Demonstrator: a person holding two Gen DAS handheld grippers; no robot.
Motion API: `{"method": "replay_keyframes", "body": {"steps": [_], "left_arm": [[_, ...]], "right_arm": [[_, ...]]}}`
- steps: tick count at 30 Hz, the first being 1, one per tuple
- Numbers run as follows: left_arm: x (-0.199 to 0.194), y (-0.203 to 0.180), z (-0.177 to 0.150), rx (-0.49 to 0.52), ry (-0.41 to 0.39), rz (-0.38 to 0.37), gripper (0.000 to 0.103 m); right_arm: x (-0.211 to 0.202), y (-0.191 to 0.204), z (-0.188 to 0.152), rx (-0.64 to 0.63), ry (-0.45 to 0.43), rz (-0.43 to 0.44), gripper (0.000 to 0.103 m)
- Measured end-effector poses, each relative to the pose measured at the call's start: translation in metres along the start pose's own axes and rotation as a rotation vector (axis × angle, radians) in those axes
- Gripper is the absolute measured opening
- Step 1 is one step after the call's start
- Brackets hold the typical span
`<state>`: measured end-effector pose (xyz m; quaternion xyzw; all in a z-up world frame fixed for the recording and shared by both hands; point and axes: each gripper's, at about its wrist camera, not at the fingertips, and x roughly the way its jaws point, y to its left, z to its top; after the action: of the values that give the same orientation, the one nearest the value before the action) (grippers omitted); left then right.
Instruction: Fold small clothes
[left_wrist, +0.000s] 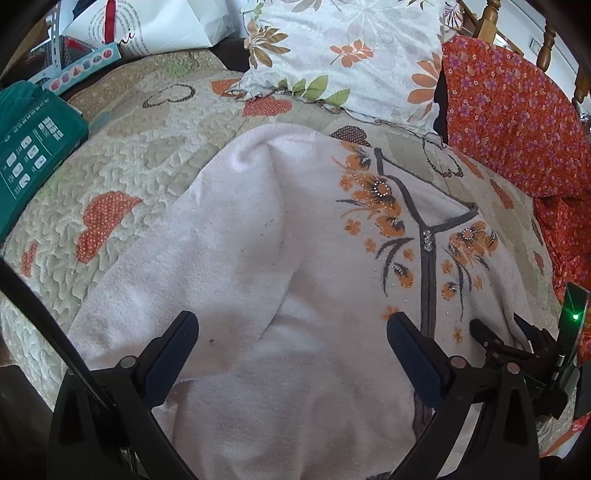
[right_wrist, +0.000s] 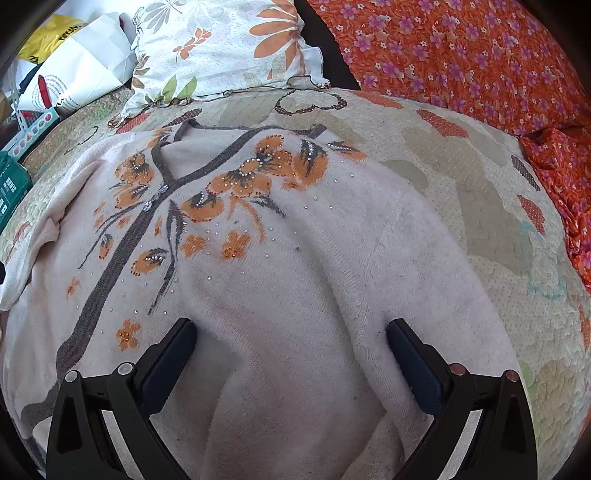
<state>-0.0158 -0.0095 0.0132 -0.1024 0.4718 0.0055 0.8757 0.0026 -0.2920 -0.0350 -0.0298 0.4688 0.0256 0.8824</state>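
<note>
The pale floral sweater lies spread on the quilt. Left gripper and right gripper are held wide open, empty. Its 3 o'clock edge should be pinched cleanly.

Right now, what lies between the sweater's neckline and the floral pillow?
Only a bare strip of the quilted bedspread separates the sweater from the floral pillow. The right wrist view shows it best.

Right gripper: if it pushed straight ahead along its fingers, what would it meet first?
Probably the white sweater itself: the open right gripper points down at its plain knit below the orange flowers. Depth is unclear.
</note>
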Motion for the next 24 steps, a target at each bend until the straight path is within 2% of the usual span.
{"method": "replay_keyframes", "body": {"steps": [8, 20, 24], "left_arm": [[-0.001, -0.002, -0.001, -0.007, 0.013, 0.004, 0.102], [0.014, 0.023, -0.005, -0.104, 0.005, -0.099, 0.102], [0.015, 0.019, -0.008, -0.064, -0.007, -0.083, 0.102]], "right_arm": [[0.0, 0.0, 0.0, -0.001, -0.003, 0.0, 0.103], [0.0, -0.001, 0.0, -0.002, -0.005, 0.0, 0.103], [0.0, -0.001, 0.0, -0.002, -0.006, -0.001, 0.103]]}}
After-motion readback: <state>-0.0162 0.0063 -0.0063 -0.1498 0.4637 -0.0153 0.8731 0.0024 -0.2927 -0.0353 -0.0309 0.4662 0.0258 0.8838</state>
